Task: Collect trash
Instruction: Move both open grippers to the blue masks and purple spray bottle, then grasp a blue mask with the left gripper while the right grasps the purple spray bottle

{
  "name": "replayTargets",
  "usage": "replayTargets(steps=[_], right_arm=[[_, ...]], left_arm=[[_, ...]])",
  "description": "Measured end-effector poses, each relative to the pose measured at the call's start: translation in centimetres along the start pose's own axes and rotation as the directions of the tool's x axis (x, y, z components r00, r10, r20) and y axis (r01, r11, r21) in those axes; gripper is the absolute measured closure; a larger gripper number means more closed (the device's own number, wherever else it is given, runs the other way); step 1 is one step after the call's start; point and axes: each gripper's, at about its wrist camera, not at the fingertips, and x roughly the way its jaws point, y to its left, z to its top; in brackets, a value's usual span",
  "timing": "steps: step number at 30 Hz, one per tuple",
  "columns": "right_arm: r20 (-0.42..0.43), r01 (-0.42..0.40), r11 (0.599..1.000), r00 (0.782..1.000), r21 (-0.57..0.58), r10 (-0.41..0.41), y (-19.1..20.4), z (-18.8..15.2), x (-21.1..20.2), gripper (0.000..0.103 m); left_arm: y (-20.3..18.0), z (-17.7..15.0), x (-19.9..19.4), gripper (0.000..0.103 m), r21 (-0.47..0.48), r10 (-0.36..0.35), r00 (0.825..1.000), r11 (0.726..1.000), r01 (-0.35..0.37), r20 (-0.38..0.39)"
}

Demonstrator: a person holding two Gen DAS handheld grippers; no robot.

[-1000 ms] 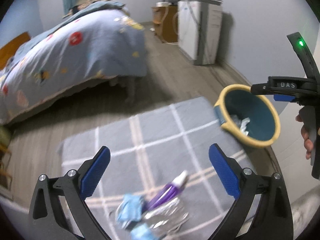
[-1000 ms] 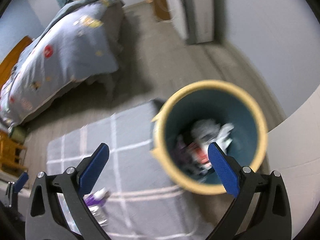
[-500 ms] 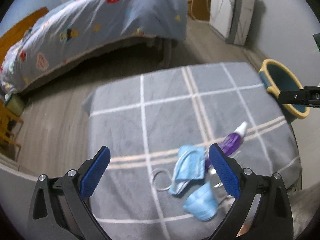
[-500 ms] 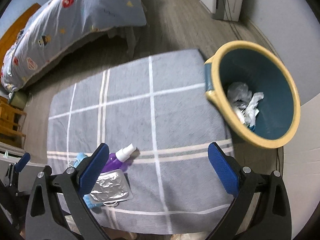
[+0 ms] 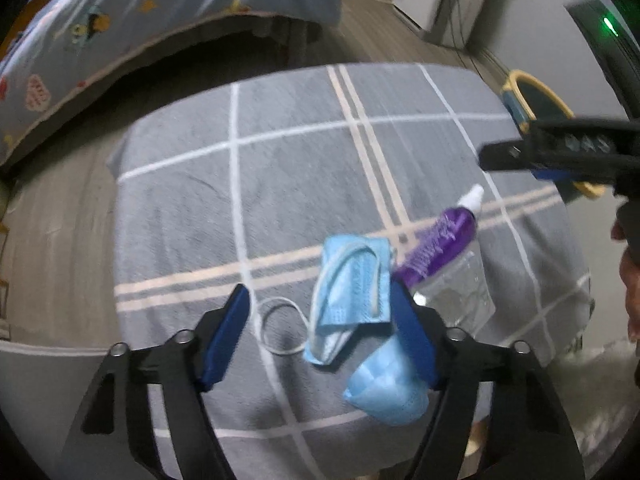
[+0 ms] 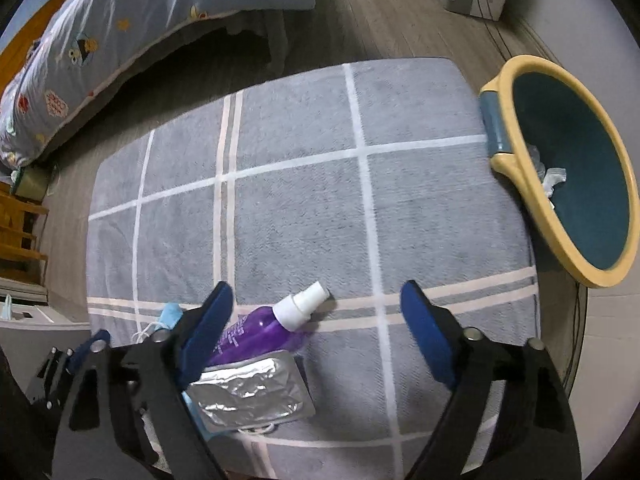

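Both our tools are closing with pads still clear — left tool [image 5: 320, 316] around the mask [image 5: 352, 280], right tool [image 6: 316, 320] over the bottle [image 6: 260, 328], whose smooth round body at its 9 o'clock pad may squirt out.

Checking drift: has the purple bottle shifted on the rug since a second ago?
No. The bottle lies across the same double stripe of the rug, nozzle toward the bin, as half a second ago; only the cameras moved.

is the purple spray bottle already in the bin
No, the purple spray bottle lies on the grey rug, apart from the yellow-rimmed bin at the rug's edge.
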Motion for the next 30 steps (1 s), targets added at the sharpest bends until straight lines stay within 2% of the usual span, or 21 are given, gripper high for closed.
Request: replayTargets(steps=[5, 11, 15, 16, 19, 26, 27, 28, 30], right_arm=[[-0.043, -0.038, 0.998, 0.998, 0.058, 0.04, 0.3, 0.0, 1.5, 0.034], [-0.105, -0.056, 0.996, 0.993, 0.067, 0.063, 1.2, -0.6, 3.2, 0.041], [-0.13, -0.064, 0.995, 0.989, 0.079, 0.074, 1.8, -0.8, 4.2, 0.044], [-0.129, -0.065, 0.995, 0.989, 0.079, 0.074, 2.0, -0.8, 4.2, 0.045], [-0.122, -0.055, 0.996, 0.991, 0.066, 0.063, 2.3, -0.6, 4.6, 0.059], [-0.089, -0.079, 0.995, 0.992, 0.063, 0.084, 2.7, 0.1, 4.5, 0.07], [-0.074, -0.087, 0.994, 0.993, 0.066, 0.092, 2.6, 0.3, 4.1, 0.072], [-0.062, -0.097, 0.993, 0.993, 0.069, 0.102, 2.3, 0.5, 3.8, 0.078], [-0.038, -0.116, 0.991, 0.992, 0.071, 0.119, 2.0, 1.0, 3.0, 0.078]], left_arm=[[0.1, -0.3, 1.0, 0.043, 0.011, -0.015, 0.999, 1.0, 0.015, -0.045], [0.1, -0.3, 2.3, 0.055, 0.013, -0.025, 0.995, 1.0, 0.026, -0.098], [-0.4, -0.1, 3.2, 0.059, 0.03, -0.022, 0.993, 0.999, 0.025, -0.115], [-0.5, -0.1, 3.3, 0.061, 0.033, -0.021, 0.993, 0.999, 0.025, -0.116], [-0.6, 0.1, 3.6, 0.067, 0.035, -0.034, 0.992, 0.999, 0.038, -0.118], [-0.6, 0.6, 3.3, 0.085, 0.027, -0.059, 0.993, 0.998, 0.062, -0.1], [-0.5, 0.7, 3.2, 0.086, 0.021, -0.068, 0.993, 0.997, 0.07, -0.096], [-0.3, 0.9, 3.1, 0.088, 0.015, -0.076, 0.993, 0.997, 0.078, -0.09], [0.1, 1.1, 2.8, 0.089, 0.012, -0.072, 0.995, 0.997, 0.074, -0.075]])
